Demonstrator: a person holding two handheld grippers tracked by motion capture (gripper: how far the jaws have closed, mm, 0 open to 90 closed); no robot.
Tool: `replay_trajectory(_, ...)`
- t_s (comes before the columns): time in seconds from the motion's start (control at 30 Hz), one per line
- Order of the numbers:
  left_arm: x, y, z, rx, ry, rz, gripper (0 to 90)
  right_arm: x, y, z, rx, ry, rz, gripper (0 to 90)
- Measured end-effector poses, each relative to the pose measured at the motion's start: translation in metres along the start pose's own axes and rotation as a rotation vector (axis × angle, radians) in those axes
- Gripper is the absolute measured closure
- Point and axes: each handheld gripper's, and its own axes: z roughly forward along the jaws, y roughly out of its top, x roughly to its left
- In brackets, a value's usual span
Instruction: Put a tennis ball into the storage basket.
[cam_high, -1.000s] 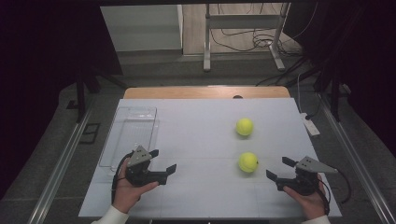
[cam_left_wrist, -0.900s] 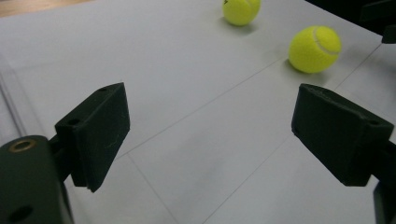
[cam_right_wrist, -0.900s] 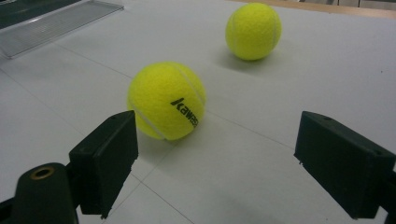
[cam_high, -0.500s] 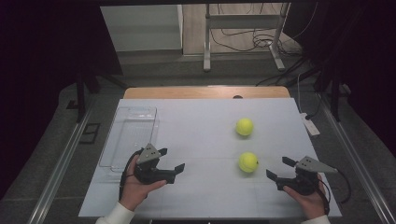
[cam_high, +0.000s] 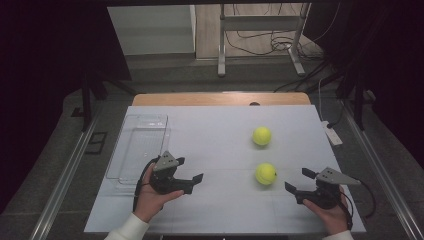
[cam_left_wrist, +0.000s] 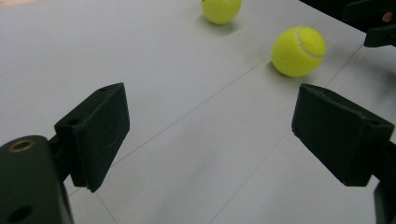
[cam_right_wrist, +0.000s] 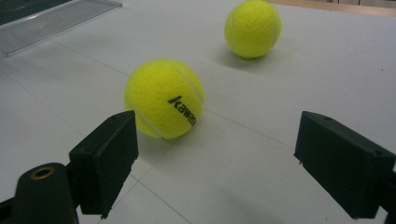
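Two yellow tennis balls lie on the white table: a near ball printed with black letters and a far ball behind it. My left gripper hovers left of the near ball, open and empty, jaws pointing right toward it. In the left gripper view the gripper faces the near ball and the far ball, both well ahead. My right gripper stands open just right of the near ball. In the right gripper view the gripper has the near ball close before its left jaw.
A clear plastic container stands along the table's left side, behind my left hand, and its edge appears in the right gripper view. A power strip lies off the right edge. Metal stand legs rise beyond the table.
My left gripper has slid to the right across the table, away from the container and closer to the near ball. The right gripper and both balls have stayed put.
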Motion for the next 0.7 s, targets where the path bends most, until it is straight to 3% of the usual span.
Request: replay_trajectory(0.7,-0.011,0.014,0.024,0.025,-0.046,0.033,12.1,-0.001,-0.001,0.001,0.005,-0.002,-0.001,13.9)
